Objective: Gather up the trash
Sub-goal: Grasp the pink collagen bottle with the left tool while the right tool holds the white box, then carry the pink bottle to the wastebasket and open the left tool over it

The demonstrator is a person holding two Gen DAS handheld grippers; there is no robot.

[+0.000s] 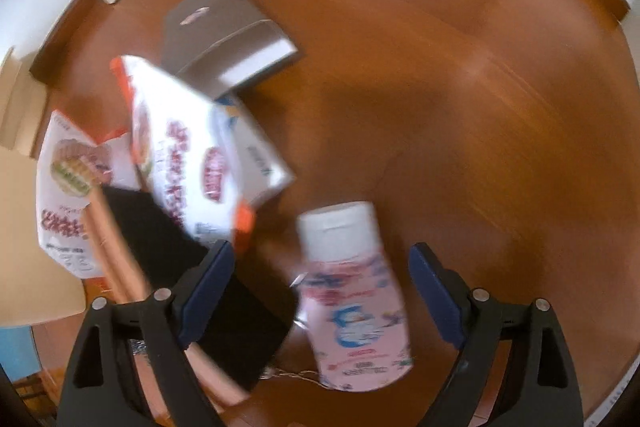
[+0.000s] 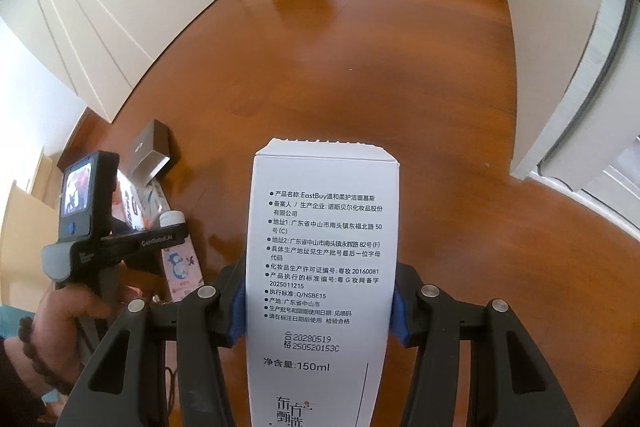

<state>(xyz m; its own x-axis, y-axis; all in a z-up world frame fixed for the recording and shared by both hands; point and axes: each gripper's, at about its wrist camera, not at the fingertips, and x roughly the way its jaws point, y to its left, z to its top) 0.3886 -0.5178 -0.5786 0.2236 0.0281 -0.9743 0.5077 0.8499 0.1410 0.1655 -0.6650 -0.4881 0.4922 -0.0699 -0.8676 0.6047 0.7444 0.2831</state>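
While right gripper clamps white carton | left gripper wide (blurred, seemingly untouching) around pink bottle | floor rightward bare

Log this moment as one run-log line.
left gripper: open above pink bottle | right gripper: shut on white carton | floor: wrappers, boxes

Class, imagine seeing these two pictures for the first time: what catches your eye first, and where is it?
First, the tall white carton covered in black print, clamped in the right gripper at the centre of the right wrist view. Next, the pink bottle with a white cap lying on the wooden floor between the open fingers of the left gripper. Snack bags lie piled up to its left.
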